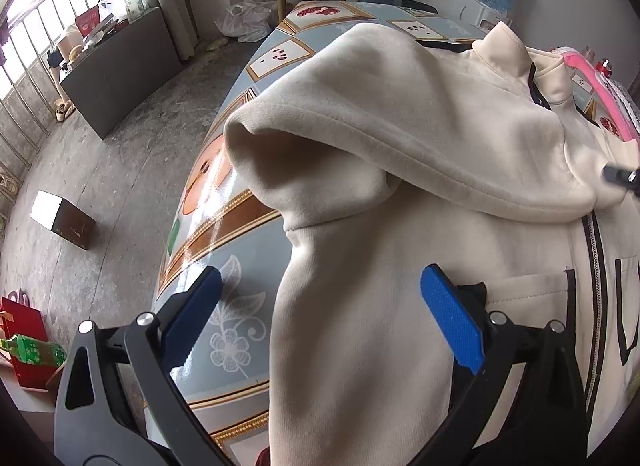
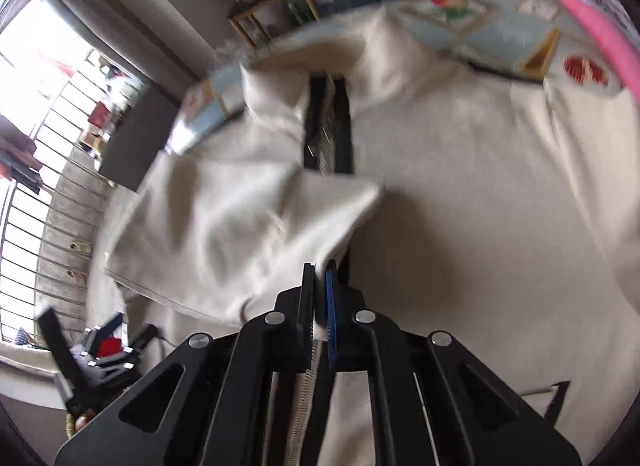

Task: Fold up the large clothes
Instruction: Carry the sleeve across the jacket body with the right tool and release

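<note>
The cream jacket (image 1: 460,225) lies spread on the patterned table (image 1: 240,266). The right gripper (image 2: 320,286) pinches the sleeve's end, probably to fold it across the chest. The left gripper (image 1: 320,306) hovers with jaws wide apart over the jacket's side edge, gripping nothing.

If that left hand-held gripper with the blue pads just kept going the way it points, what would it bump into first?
Most likely the cream jacket: the open left hand-held gripper straddles its side edge, where the folded-over sleeve begins. The patterned table lies beneath. Depth is hard to judge through this lens.
</note>
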Motion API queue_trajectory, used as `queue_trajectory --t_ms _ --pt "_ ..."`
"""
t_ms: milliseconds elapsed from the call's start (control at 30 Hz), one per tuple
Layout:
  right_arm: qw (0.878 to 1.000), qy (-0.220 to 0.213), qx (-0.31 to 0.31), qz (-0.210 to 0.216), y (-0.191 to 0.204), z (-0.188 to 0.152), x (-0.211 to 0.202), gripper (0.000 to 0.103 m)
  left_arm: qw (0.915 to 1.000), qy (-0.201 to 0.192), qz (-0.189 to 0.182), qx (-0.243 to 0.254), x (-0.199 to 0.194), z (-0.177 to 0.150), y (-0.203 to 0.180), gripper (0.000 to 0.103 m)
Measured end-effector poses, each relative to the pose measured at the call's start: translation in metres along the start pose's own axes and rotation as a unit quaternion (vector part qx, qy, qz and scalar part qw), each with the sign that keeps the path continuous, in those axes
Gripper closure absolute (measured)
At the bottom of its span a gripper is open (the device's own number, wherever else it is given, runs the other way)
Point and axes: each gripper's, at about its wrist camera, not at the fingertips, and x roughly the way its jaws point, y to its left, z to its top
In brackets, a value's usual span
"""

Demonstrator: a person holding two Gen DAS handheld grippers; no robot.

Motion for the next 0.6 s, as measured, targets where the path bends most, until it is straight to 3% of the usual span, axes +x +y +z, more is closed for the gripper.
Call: queue_trajectory --t_ms 100,233,333,433,500,600 --pt "0.998 -0.055 0.001 0.008 -0.003 0.01 -0.039 0.098 1.0 0.004 0.003 -0.003 -0.002 -0.001 0.003 0.006" --pt "0.994 -0.111 0.02 -0.016 -0.035 0.007 -0.092 0.098 0.9997 -0.002 0.026 0.002 -0.007 -0.004 0.006 0.006" --pt "0.993 -0.092 0.051 -0.043 -0.079 -0.009 -0.095 0.098 0.9994 -0.004 0.034 0.0 -0.009 -0.006 0.01 0.006" --pt "0.994 -0.038 0.089 -0.056 -0.115 -0.029 -0.062 0.098 0.9995 -0.003 0.03 -0.005 -0.008 -0.006 0.012 0.006" --pt "0.992 -0.034 0.092 -0.073 -0.124 -0.034 -0.051 0.098 0.9994 -0.003 0.035 -0.006 -0.009 -0.005 0.012 0.006" --pt "0.992 -0.039 0.101 -0.059 -0.133 -0.031 -0.051 0.097 0.9993 -0.005 0.038 -0.005 -0.014 -0.005 0.011 0.006"
